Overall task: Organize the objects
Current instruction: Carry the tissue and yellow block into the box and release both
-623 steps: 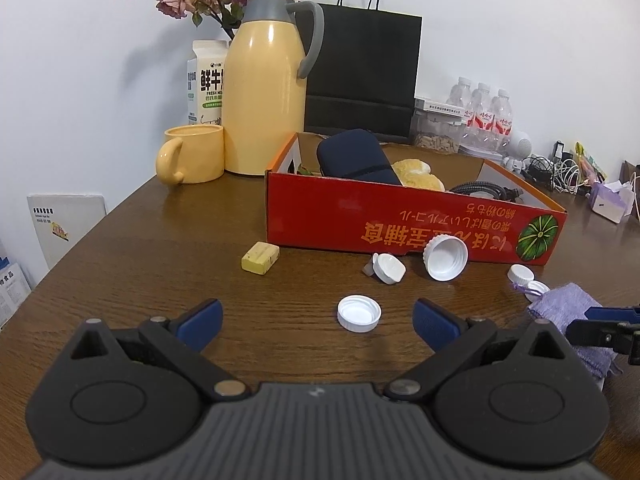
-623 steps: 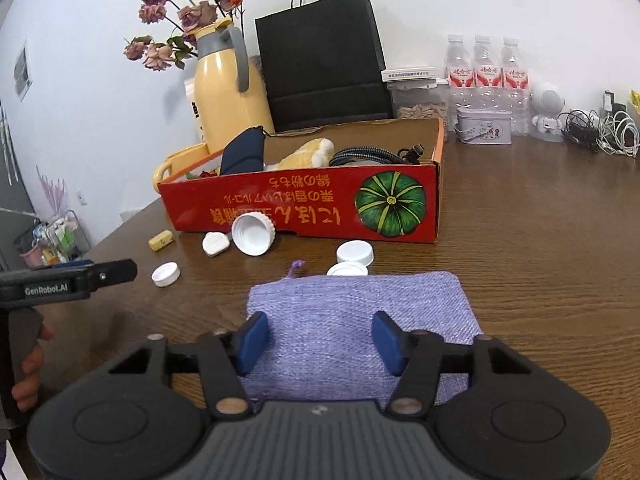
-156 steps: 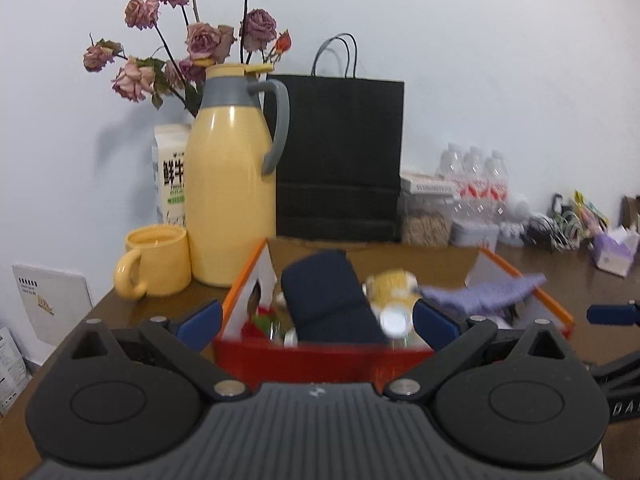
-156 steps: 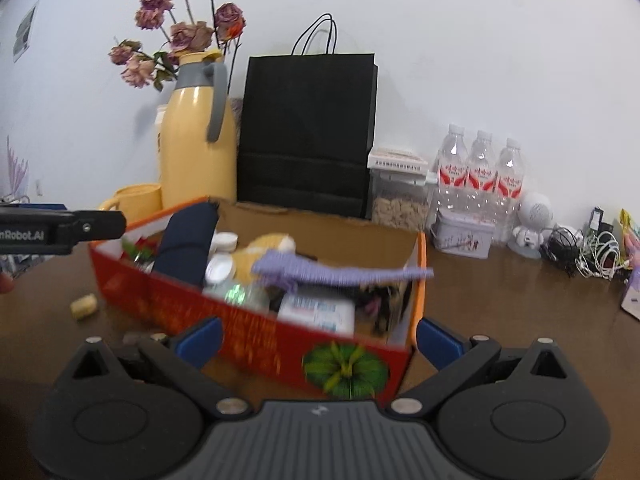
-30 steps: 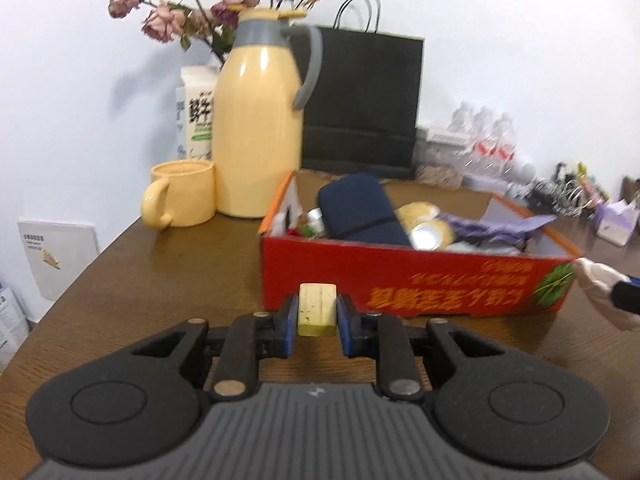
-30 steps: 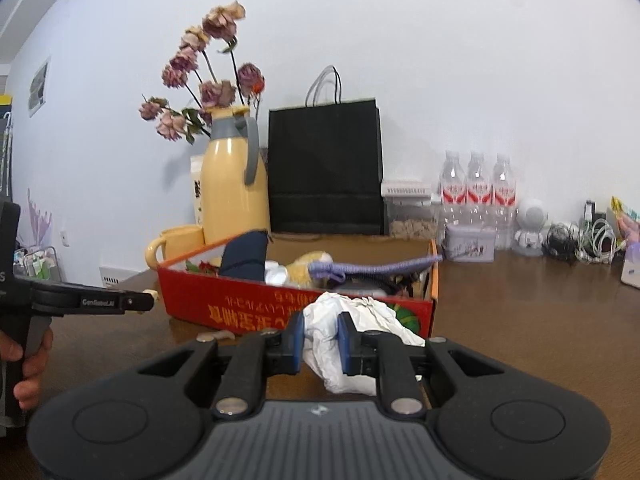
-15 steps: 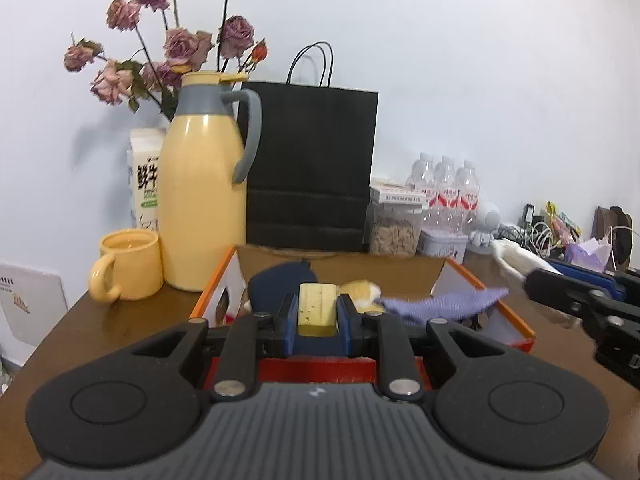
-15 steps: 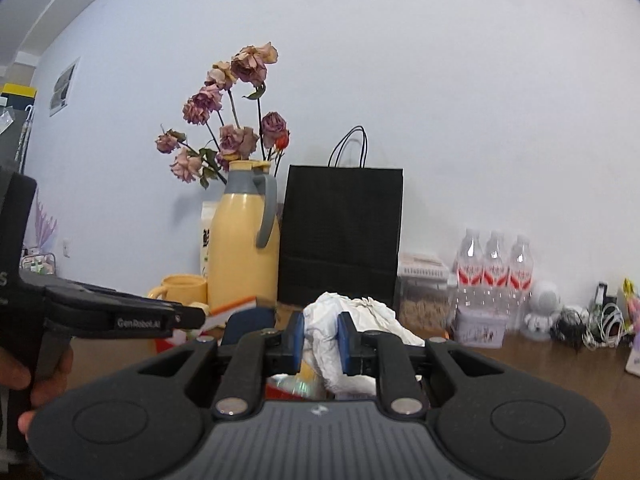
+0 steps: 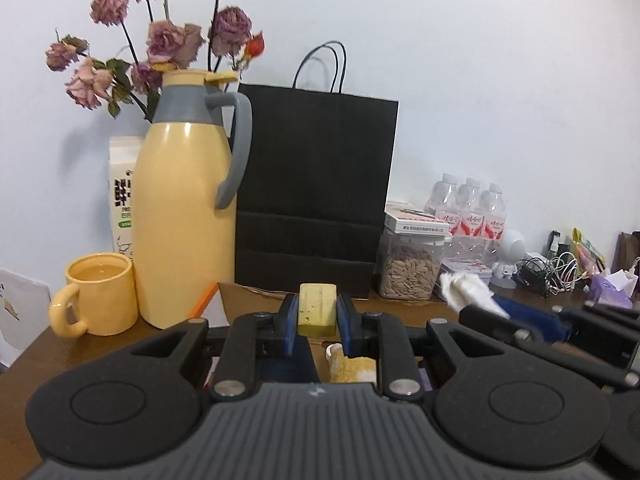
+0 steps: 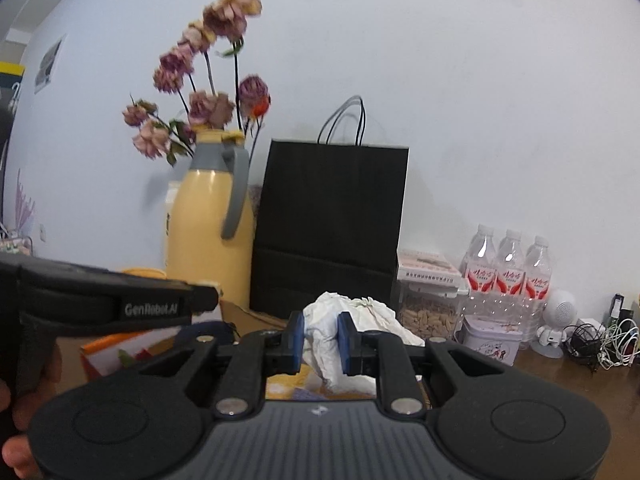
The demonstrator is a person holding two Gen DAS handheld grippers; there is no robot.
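Mug (image 9: 100, 294) left of thermos (image 9: 186, 216); paper bag (image 9: 316, 196) right of it, bottles (image 9: 472, 216) further right

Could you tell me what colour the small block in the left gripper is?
Pale yellow block, clearest in the left wrist view.

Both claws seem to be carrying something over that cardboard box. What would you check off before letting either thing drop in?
1. Left gripper clamped on the yellow block: ok, pads press both sides.
2. Right gripper clamped on the crumpled white paper: ok.
3. Block above the cardboard box: ok, its far wall shows just beyond the block.
4. Paper above the box: likely ok; box contents show under the fingers.
5. Free space in the box below each item: cannot tell, the grippers hide most of the inside.
6. The two grippers apart from each other: ok, close but not touching.
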